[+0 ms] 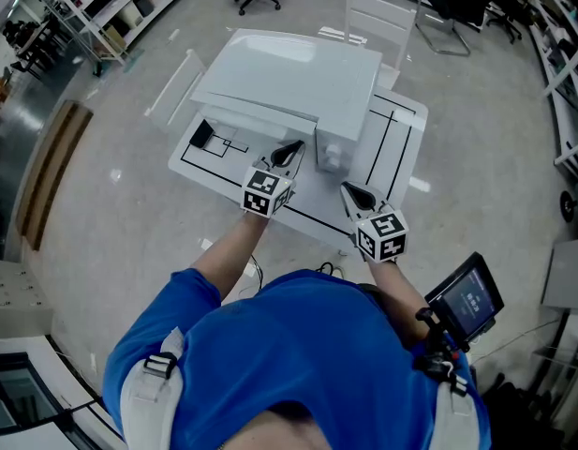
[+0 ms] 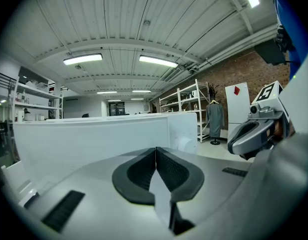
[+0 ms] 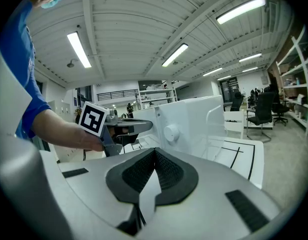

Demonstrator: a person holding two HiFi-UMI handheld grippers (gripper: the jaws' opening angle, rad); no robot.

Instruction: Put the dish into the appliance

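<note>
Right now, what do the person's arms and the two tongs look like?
The left tongs and the right tongs each have a grey body, black textured pads that taper to a point, and a white cube with black square markers. The person wears a blue short-sleeved shirt and white shoulder straps with a black buckle.

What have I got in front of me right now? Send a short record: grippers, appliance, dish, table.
left gripper: shut, empty, near the appliance's front
right gripper: shut, empty, above the table's near part
appliance: white box on the table, round knob facing the grippers
dish: none made out in any view
table: white with black lines, small black object on its left part
</note>
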